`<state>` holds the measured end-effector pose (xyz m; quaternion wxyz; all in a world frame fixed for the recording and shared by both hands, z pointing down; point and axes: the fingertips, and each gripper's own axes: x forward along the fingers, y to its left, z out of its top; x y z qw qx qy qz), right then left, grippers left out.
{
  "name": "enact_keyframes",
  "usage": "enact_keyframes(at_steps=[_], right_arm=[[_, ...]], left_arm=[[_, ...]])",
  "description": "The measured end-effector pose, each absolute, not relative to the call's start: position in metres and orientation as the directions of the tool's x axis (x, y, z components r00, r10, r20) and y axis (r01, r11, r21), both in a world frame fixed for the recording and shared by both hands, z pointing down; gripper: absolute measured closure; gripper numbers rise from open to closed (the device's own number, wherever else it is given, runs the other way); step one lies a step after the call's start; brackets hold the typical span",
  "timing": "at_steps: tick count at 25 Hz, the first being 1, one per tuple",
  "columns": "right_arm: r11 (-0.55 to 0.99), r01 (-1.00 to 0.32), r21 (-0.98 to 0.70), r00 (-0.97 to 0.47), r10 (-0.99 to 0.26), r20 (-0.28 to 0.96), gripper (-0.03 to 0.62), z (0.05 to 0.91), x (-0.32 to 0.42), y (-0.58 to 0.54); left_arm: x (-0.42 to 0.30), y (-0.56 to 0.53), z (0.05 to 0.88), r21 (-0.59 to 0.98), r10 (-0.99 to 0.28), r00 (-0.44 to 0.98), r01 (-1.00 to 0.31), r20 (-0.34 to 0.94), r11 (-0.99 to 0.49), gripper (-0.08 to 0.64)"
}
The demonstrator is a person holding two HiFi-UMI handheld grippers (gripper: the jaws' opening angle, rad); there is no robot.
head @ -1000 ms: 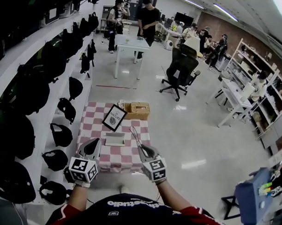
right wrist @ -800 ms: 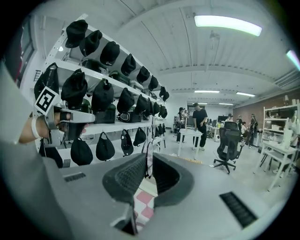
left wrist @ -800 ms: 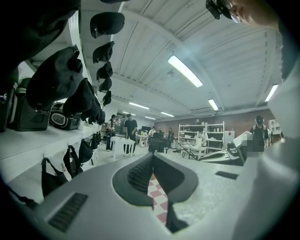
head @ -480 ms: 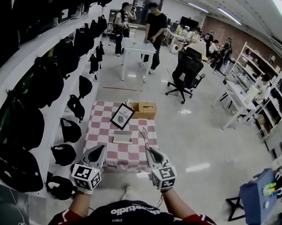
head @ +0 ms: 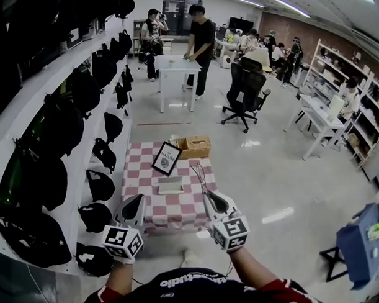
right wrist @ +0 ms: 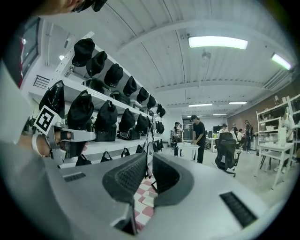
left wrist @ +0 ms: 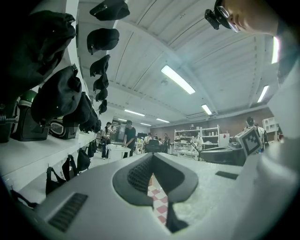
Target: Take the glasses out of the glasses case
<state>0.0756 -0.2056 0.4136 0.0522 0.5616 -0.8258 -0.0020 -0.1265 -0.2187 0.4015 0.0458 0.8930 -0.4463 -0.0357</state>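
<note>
Pinching the glasses [right wrist: 150,152] edge-on between its dark ribbed pads, the right gripper [head: 209,197] has its jaws drawn narrow around the thin frame. The wire of the glasses rises past the fingertips, above the right half of the table [head: 189,207]. The glasses are out of the glasses case [head: 170,185] and touch neither it nor the checked cloth.

The left gripper [head: 138,202] hangs just off the table's near edge, toward its left corner. Its jaws are drawn together at the tips with nothing between them; only a sliver of red and white cloth shows through the gap lower down.

The grey glasses case lies flat around the middle of the table, between the two grippers and a little beyond them. Behind it a black picture frame [head: 167,158] stands tilted, and a wicker basket [head: 198,146] sits at the far right corner, just beside the frame.

Shelves of dark bags [head: 66,122] line the wall to the left of the table. Farther off, people stand at a white table [head: 177,65], near a black office chair [head: 246,87].
</note>
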Motion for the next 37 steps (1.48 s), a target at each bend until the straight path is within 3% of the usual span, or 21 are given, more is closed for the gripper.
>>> enact_keyframes(at_steps=[10,37], right_arm=[[0.357,-0.933,0.041,-0.357,-0.934,0.014,0.549,0.392,0.069,-0.204],[0.365,-0.929,0.057,-0.363,-0.931,0.045,0.561,0.397,0.052,-0.208]], left_arm=[[-0.138,-0.219,0.387,0.097,-0.81,0.584,-0.805,-0.05,-0.586,0.554],[-0.141,-0.219,0.395,0.13,-0.808,0.588,-0.798,-0.043,-0.588,0.554]])
